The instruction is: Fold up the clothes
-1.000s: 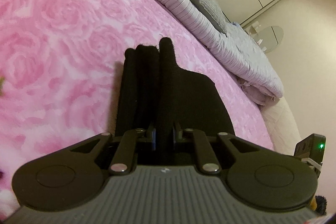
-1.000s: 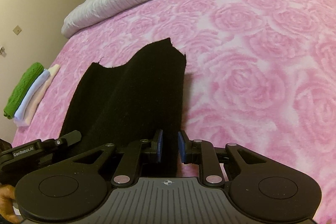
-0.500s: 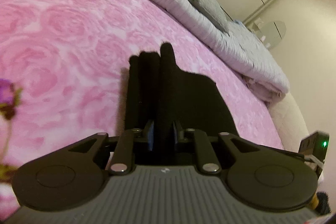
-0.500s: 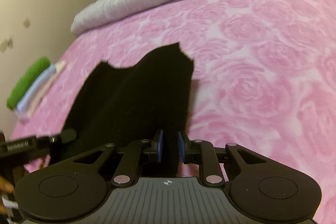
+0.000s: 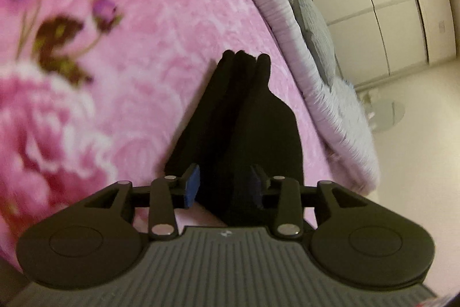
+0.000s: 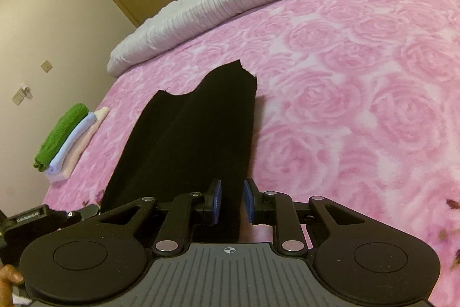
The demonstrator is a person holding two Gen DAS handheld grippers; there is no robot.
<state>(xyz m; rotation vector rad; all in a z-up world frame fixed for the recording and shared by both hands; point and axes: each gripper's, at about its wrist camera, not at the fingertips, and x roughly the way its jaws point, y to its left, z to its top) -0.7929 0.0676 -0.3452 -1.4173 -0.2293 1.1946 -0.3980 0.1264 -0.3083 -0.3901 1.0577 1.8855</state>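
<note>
Both sets of jaws have parted since half a second ago, when each was clamped on the near edge of the black garment (image 6: 189, 146). Left gripper (image 5: 224, 186) now stands wide open, cloth loose between its pads. Right gripper (image 6: 231, 200) is partly open, with the garment's edge in the gap and unpinched. Lying folded into a narrow strip on the pink bedspread (image 6: 359, 94), the garment has its long axis running straight away from both grippers; its near end is about equally close to each. A stack of folded clothes (image 6: 66, 138) sits well apart to the left.
</note>
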